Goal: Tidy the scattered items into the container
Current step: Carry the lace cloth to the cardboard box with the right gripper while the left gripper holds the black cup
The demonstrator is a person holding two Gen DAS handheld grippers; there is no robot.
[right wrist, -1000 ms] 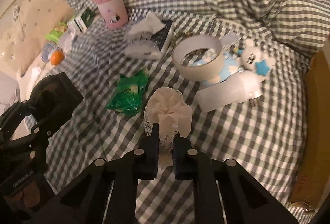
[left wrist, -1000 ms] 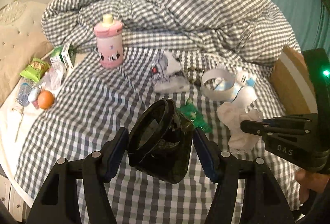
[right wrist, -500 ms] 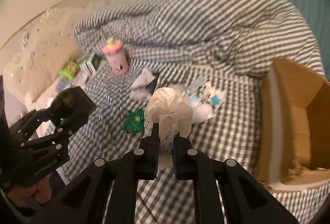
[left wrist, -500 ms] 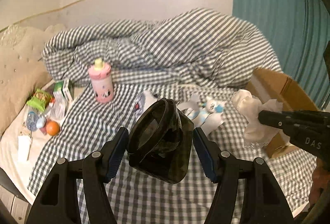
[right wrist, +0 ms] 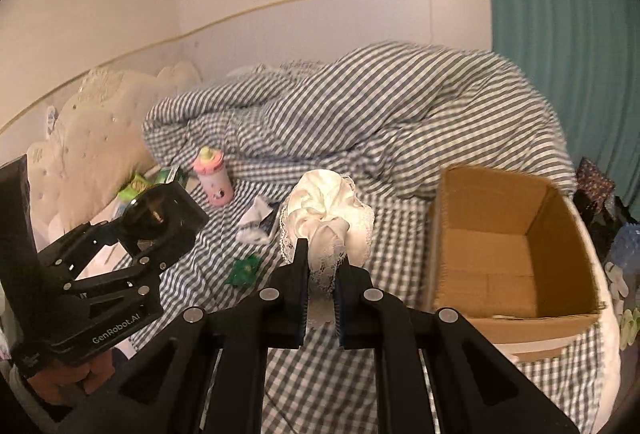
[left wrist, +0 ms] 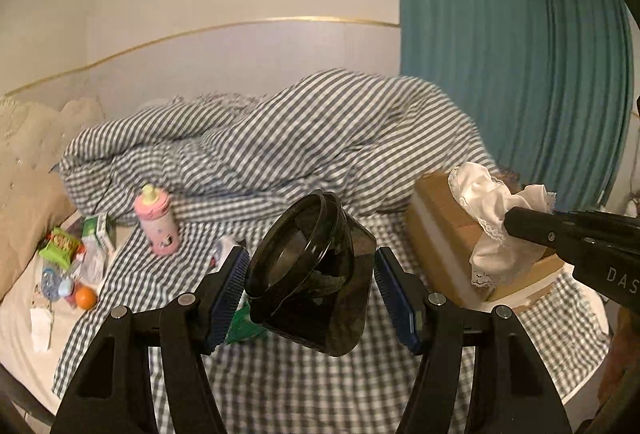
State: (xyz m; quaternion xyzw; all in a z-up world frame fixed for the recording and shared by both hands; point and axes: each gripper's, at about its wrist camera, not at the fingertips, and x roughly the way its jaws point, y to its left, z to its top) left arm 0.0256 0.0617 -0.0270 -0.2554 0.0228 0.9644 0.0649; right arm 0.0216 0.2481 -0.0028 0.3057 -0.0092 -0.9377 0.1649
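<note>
White lace cloth (right wrist: 326, 218) aloft beside open, upright cardboard box (right wrist: 508, 246).

The dark jar (left wrist: 310, 276) hid part of the green packet (left wrist: 242, 326) on the bed. The small things (left wrist: 66, 262) by the pillow were too small to name. The cardboard box (right wrist: 508, 254) blurred along its far rim, and the white cloth (left wrist: 486, 222) covered part of it.

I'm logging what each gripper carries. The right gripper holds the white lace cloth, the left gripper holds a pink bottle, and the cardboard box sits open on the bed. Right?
One slip: the left gripper holds a dark transparent jar, as the left wrist view shows. The pink bottle stands on the bed. The right gripper does hold the white lace cloth, and the cardboard box sits open.
</note>
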